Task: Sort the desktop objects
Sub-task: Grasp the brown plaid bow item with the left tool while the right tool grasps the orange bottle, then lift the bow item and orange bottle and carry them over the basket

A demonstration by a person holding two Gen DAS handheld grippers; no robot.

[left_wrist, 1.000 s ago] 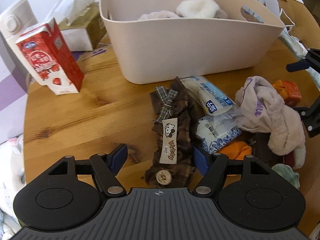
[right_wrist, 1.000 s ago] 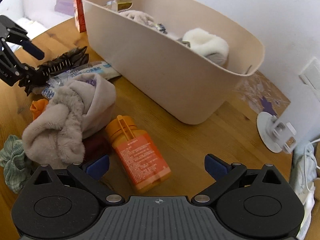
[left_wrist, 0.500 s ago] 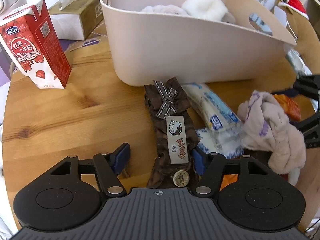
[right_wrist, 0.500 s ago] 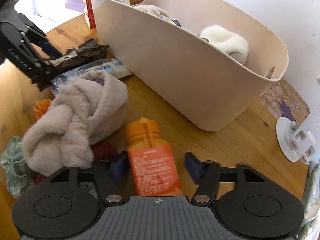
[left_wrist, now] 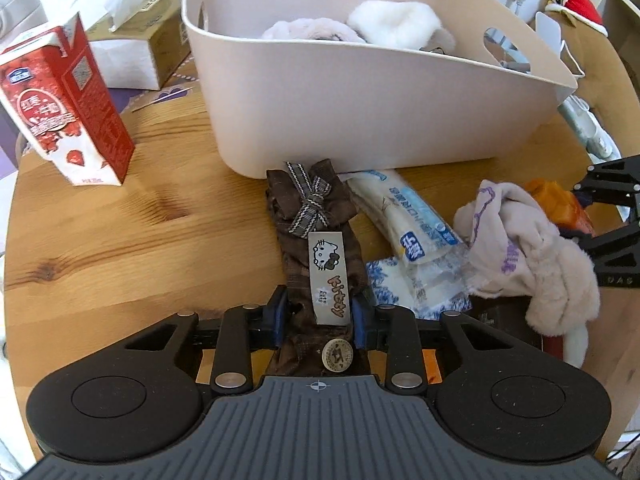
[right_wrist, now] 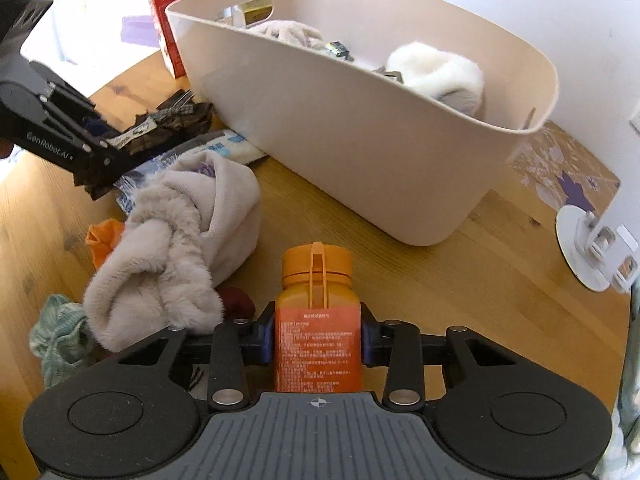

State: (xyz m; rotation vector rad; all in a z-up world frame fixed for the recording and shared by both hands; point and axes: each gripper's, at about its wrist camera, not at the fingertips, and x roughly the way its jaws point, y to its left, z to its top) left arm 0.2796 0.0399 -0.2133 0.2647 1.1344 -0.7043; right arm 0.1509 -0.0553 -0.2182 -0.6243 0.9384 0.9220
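Closing from wide a second ago, our left gripper (left_wrist: 319, 317) jaws now pinch the brown pouch (left_wrist: 316, 240) and our right gripper (right_wrist: 317, 336) jaws the orange bottle (right_wrist: 317, 320), both on the bench (left_wrist: 120, 240) before the bin (left_wrist: 360, 112), ready, we judge, for lifting.

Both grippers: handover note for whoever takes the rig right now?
Left gripper: fingers closing on the brown cloth pouch, which lies on the table.
Right gripper: fingers closing on the orange bottle.
Done: fluffy items already in the beige bin.
Left: bin both, then the pink fluffy cloth, wipes packet, green scrunchie.
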